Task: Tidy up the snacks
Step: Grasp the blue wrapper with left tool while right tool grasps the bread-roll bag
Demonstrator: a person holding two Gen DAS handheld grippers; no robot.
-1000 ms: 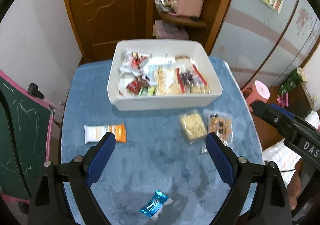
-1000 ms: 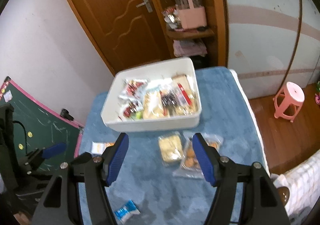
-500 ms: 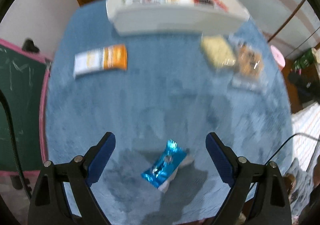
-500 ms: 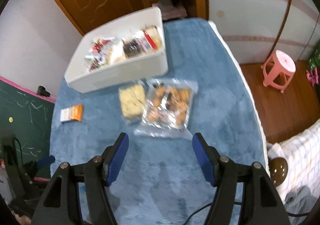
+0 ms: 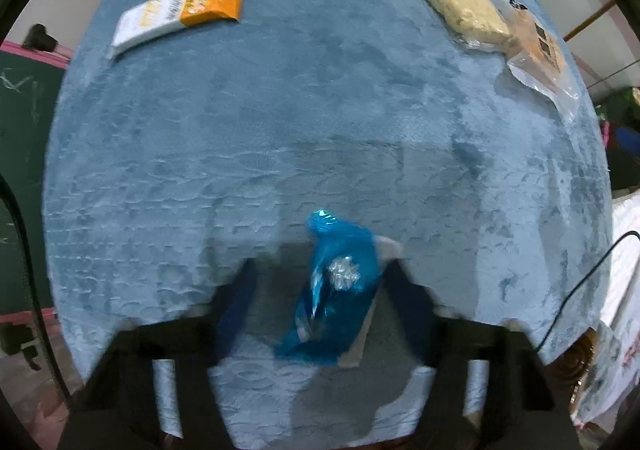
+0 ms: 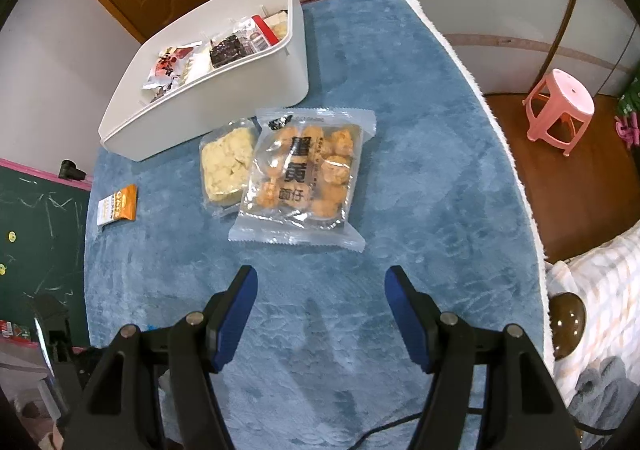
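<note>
1. Left wrist view: the left gripper (image 5: 320, 290) is low over the blue wrapper snack (image 5: 336, 290), fingers spread wide, one at 9 o'clock of the packet and one at 3 o'clock. Nothing is clamped yet; the picture is blurred, so I cannot tell whether either pad touches the foil.
2. That straddle makes sense: the packet lies lengthwise along the fingers, so a squeeze would catch its narrow sides.
3. Up at 11 o'clock on the blue-covered counter (image 5: 320, 109) lies the orange-and-white packet (image 5: 180, 9); at 1 o'clock sit the pale cracker pack (image 5: 464, 9) and, just beside it, the clear bag of golden bites (image 5: 536, 49).
4. Right wrist view: the right gripper (image 6: 320, 302) has its fingers apart and holds nothing, with the bag of golden bites (image 6: 304, 177) at 12 o'clock, overlapping the cracker pack (image 6: 226, 165) on its edge.
5. At 11 o'clock, the white bin (image 6: 224, 97) already holds several snacks, which marks it, I judge, as the collection spot.
6. Four loose snacks remain on the counter, so the sorting looks partly done.
7. Watch that thin foil: it may slide on the plush cover.
</note>
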